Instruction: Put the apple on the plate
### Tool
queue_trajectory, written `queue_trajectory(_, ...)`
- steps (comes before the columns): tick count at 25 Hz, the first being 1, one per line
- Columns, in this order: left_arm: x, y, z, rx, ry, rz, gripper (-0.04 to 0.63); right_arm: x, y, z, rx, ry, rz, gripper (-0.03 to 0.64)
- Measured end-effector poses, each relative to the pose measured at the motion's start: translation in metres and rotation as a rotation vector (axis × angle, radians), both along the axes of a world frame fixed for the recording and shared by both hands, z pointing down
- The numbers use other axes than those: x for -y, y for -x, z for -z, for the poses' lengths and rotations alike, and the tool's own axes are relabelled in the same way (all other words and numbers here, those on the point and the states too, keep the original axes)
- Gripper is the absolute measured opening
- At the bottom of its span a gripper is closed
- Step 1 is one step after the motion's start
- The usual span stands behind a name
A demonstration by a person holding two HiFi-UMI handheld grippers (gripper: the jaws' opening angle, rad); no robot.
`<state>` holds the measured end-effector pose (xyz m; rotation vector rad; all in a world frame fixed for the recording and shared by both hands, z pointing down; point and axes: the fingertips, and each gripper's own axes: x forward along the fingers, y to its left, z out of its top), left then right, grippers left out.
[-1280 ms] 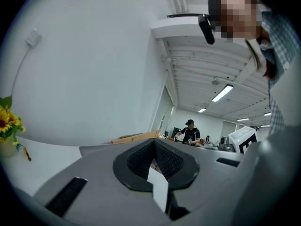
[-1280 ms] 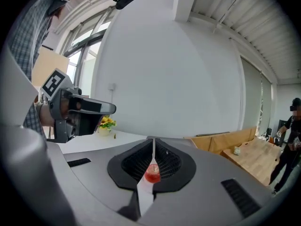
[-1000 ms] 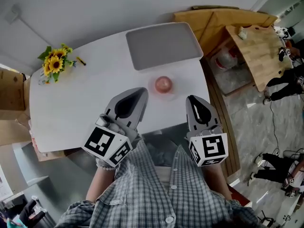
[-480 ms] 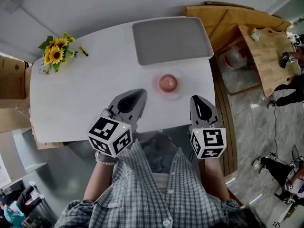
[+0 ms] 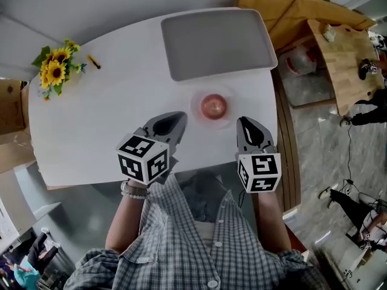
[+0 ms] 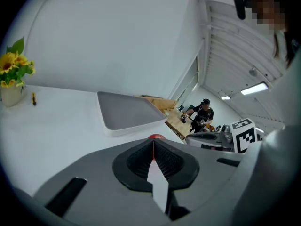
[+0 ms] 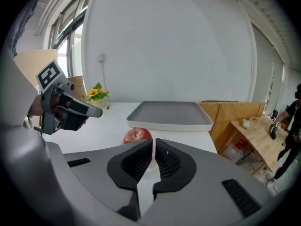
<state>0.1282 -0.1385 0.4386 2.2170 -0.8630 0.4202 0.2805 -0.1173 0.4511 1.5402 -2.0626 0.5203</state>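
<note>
The round, shiny red apple sits on the smooth white table. It is at 2 o'clock from the left gripper and 10 o'clock from the right gripper, about equally near both. Both grippers are pressed together and hold nothing. The flat gray square plate lies at 12 o'clock past the apple.

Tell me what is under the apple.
A small pale plate lies under the apple, on the white table; only its rim shows around the fruit. The plate's middle is covered by the apple.
</note>
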Motion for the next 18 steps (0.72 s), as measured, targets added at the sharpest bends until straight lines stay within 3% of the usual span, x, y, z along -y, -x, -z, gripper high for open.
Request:
queue_trajectory(10,0.012,-0.008,-0.051,0.004,0.172,-0.036,0.011,0.009,-0.010,-0.051,0.052,0.180,-0.068,0.031)
queue_trajectory(18,0.022,-0.010,-0.078,0.039,0.229,-0.020,0.011,0.011,-0.013,-0.078,0.080,0.282,-0.095,0.034)
